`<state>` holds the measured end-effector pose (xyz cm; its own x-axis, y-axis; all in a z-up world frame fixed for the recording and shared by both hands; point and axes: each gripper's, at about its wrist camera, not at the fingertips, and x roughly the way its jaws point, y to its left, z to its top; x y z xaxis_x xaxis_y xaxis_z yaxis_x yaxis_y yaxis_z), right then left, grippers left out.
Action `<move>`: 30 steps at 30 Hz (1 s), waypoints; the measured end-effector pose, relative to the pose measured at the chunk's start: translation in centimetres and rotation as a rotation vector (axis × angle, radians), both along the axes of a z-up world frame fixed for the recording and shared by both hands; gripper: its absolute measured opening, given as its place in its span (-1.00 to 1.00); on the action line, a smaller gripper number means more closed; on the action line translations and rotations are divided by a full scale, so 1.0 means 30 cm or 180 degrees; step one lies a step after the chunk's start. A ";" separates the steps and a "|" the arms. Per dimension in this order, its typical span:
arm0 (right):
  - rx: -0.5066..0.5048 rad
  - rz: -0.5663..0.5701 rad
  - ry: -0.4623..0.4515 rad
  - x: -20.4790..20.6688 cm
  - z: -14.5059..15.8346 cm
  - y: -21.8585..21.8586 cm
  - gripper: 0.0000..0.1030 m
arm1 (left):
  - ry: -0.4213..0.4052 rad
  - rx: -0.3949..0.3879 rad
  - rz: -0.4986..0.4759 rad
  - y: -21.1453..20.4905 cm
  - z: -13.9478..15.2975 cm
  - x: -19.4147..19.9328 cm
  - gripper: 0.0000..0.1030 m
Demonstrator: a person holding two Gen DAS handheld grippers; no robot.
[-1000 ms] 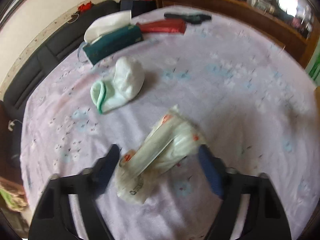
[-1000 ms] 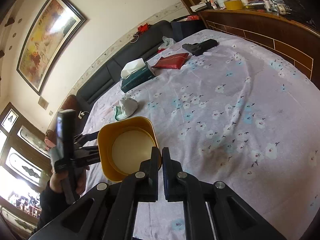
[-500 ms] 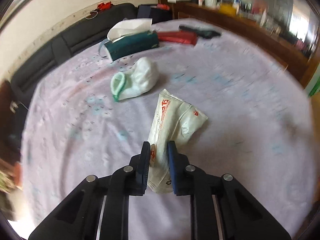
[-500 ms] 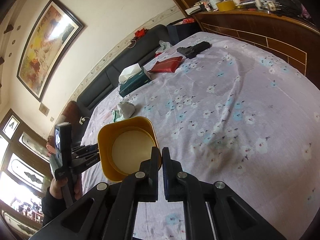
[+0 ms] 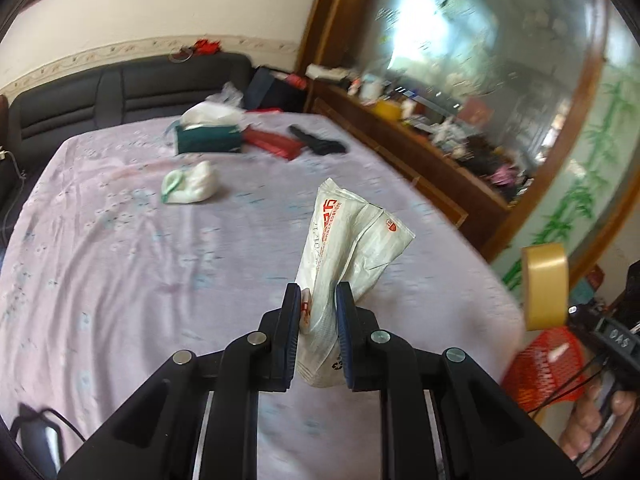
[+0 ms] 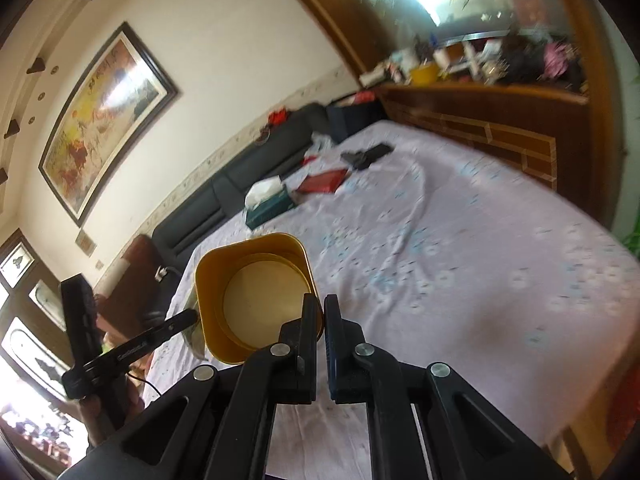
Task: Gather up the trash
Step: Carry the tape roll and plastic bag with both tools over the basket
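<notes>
My left gripper (image 5: 318, 300) is shut on a crumpled white wrapper with red print (image 5: 344, 236) and holds it up above the table. A white and green wad (image 5: 191, 187) lies on the lilac flowered tablecloth (image 5: 120, 272) farther back left. My right gripper (image 6: 320, 310) is shut on the rim of a yellow bin (image 6: 256, 292), held above the table's near left side. The bin also shows at the right edge of the left wrist view (image 5: 546, 280). The left gripper's handle (image 6: 120, 354) shows at the left of the right wrist view.
At the table's far side lie a green tissue box (image 5: 208, 136), a red packet (image 5: 274, 142) and a black object (image 5: 320, 144). A dark sofa (image 5: 120, 92) stands behind, a cluttered wooden sideboard (image 5: 440, 160) to the right. A red mesh basket (image 5: 544, 364) sits below the table's right edge.
My left gripper closed on the wrapper and lifted it off the table, tilting up. My right gripper with the yellow bin rose and tilted a little.
</notes>
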<state>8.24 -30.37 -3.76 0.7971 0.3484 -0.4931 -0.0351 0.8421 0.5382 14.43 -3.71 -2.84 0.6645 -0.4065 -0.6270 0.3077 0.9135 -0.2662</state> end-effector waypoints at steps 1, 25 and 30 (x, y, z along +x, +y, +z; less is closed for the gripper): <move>-0.0046 -0.0076 -0.0050 -0.048 0.022 -0.016 -0.93 | -0.0035 -0.0022 -0.0041 -0.019 0.018 -0.021 -0.67; -0.0419 -0.1280 -0.0545 -0.702 0.279 -0.313 -0.93 | -0.0539 -0.0251 -0.1024 -0.451 0.269 -0.385 -0.67; -0.0488 -0.1477 -0.0566 -0.793 0.295 -0.352 -0.93 | -0.0573 -0.0278 -0.1177 -0.518 0.278 -0.417 -0.67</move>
<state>-15.54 -40.94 5.09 0.9267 -0.1272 -0.3536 0.2809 0.8595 0.4270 1.93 -19.25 5.48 0.5597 -0.6846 -0.4669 0.6592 0.7093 -0.2497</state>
